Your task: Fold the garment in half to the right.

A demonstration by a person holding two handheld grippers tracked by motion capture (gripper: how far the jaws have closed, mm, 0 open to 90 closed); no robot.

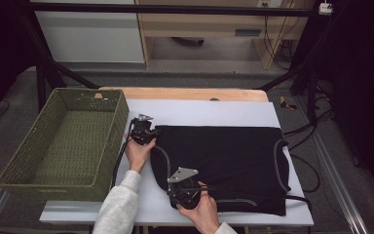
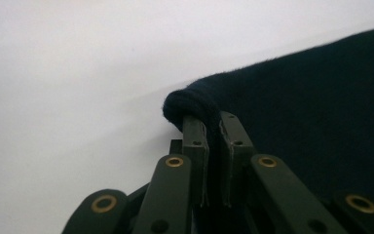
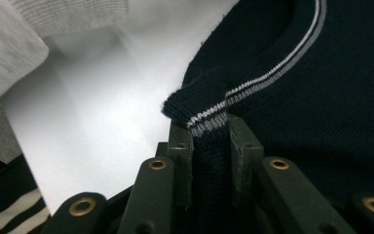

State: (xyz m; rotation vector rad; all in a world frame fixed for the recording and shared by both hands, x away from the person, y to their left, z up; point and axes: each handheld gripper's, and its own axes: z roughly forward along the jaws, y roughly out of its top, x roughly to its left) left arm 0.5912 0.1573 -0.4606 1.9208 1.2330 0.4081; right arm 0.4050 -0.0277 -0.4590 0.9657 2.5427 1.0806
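A black knit garment (image 1: 224, 156) with a thin pale stripe along its edges lies flat on the white table cover (image 1: 199, 109). My left gripper (image 1: 152, 133) sits at the garment's far left corner. In the left gripper view the jaws (image 2: 213, 127) are shut on a rolled fold of the black fabric (image 2: 321, 112). My right gripper (image 1: 177, 189) sits at the near left corner. In the right gripper view its jaws (image 3: 209, 132) pinch the striped hem (image 3: 209, 114) of the garment (image 3: 331, 107).
An empty green woven basket (image 1: 63, 141) stands on the left, close beside the left hand. A grey sleeve (image 3: 24, 34) is near the right gripper. The wooden table edge (image 1: 185, 93) lies at the back, and cables (image 1: 311, 131) trail off to the right.
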